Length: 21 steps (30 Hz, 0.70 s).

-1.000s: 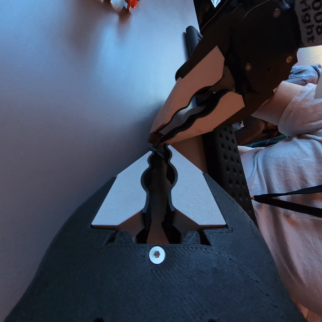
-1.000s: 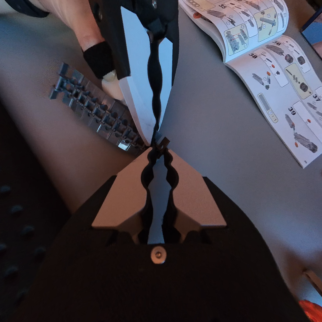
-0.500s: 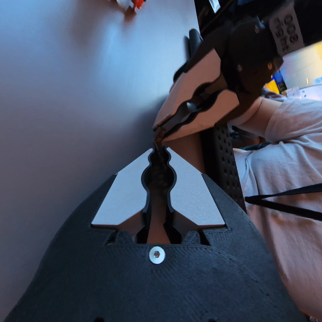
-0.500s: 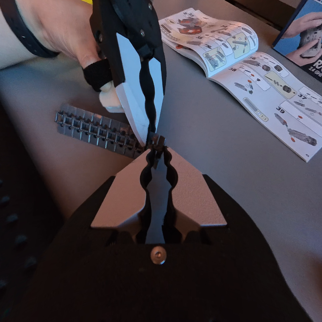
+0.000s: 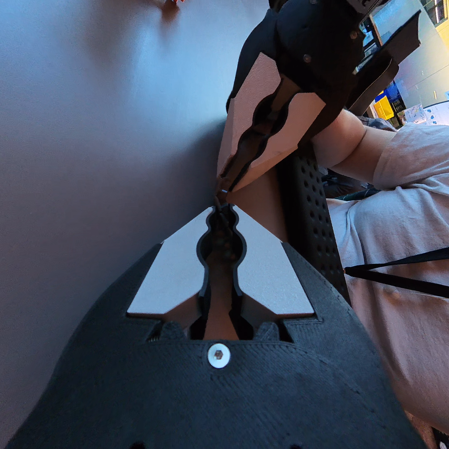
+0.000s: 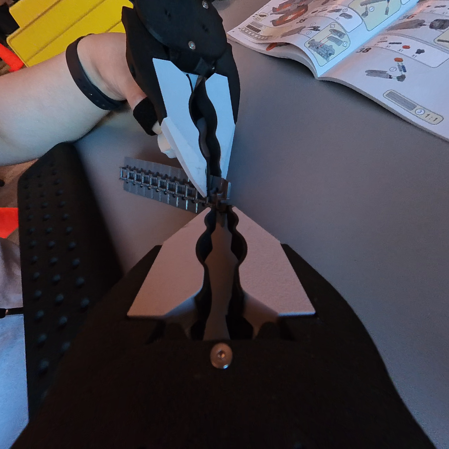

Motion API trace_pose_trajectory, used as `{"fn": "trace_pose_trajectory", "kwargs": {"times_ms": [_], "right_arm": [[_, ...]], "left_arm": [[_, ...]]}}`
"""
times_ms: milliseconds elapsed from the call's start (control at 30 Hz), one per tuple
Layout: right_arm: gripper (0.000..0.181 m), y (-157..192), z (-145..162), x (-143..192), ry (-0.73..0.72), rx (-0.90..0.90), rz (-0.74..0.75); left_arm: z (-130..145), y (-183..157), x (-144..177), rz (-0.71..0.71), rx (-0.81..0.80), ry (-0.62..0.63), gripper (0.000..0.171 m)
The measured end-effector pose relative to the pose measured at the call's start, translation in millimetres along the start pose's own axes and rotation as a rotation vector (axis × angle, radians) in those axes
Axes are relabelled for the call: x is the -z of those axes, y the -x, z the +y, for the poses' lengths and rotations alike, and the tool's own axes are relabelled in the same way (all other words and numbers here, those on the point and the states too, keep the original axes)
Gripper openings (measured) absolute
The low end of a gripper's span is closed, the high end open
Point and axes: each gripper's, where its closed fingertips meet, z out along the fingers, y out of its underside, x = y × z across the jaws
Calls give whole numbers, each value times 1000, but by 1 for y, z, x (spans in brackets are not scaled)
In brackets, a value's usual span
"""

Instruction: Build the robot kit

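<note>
A grey toy track chain point(image 6: 155, 184) of several links lies on the grey table point(image 6: 340, 218). My left gripper point(image 6: 211, 192) comes down from above and is shut on the chain's right end link point(image 6: 223, 186). My right gripper point(image 6: 220, 209) is shut on a small grey track link point(image 6: 220, 203) and holds it against that end. In the left wrist view my left gripper point(image 5: 221, 207) and my right gripper point(image 5: 224, 188) meet tip to tip, with the small dark link point(image 5: 221, 195) between them. The join itself is mostly hidden by the fingers.
An open instruction booklet point(image 6: 364, 48) lies at the far right of the table. A black perforated chair part point(image 6: 56, 243) stands at the left by the table edge. A person's arm with a black wristband point(image 6: 82, 80) holds the left gripper. Yellow bins point(image 6: 48, 31) are behind. Left and right tips are no more than a few centimetres apart.
Both grippers stay shut and tip to tip. The right gripper has swung to a steeper angle and the chain now looks more level. More of the arm and the chair part shows.
</note>
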Motion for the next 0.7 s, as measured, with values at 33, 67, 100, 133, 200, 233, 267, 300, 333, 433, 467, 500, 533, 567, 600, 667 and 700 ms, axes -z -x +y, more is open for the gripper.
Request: {"fn": "trace_pose_trajectory", "kwargs": {"times_ms": [33, 67, 100, 133, 200, 233, 267, 300, 333, 433, 467, 500, 533, 567, 600, 667, 700], "right_arm": [[7, 0, 0, 0, 1, 3, 2], [7, 1, 0, 0, 3, 9, 7], [7, 1, 1, -1, 7, 15, 16], [7, 0, 1, -1, 10, 20, 28], [7, 0, 0, -1, 11, 37, 53], [7, -1, 0, -1, 11, 51, 68], [7, -1, -2, 0, 5, 71, 85], [6, -1, -3, 0, 4, 93, 100], [7, -1, -3, 1, 2, 111, 115], [6, -1, -8, 4, -17, 162, 152], [7, -1, -10, 4, -28, 167, 158], [6, -1, -12, 5, -37, 169, 163], [6, -1, -13, 7, -45, 171, 167], [6, -1, -14, 8, -51, 167, 164], [6, -1, -14, 8, -53, 160, 156], [7, -1, -12, 7, -51, 146, 137], [7, -1, -10, 6, -45, 131, 122]], "left_arm": [[0, 0, 0, -4, -4, 3, 8], [1, 0, -1, -7, -5, 8, 8], [1, 0, -1, -9, -4, 12, 9], [1, 0, -1, -11, 4, 13, 10], [1, 0, -2, -10, 20, 13, 10], [0, 0, -2, -8, 22, 11, 10], [0, 0, -2, -4, 24, 6, 10], [0, -2, -3, 3, 23, 2, 11], [0, -1, -3, 2, 26, 2, 10], [-2, -2, -4, 18, 54, -9, 8], [-3, -1, -4, 27, 73, -17, 7], [-4, -1, -3, 41, 98, -25, 7], [-5, -2, -4, 56, 123, -34, 7], [-5, -3, -4, 70, 134, -38, 6], [-5, -3, -4, 75, 134, -38, 6], [-4, -3, -4, 68, 126, -30, 6], [-3, -2, -5, 56, 119, -23, 6]]}}
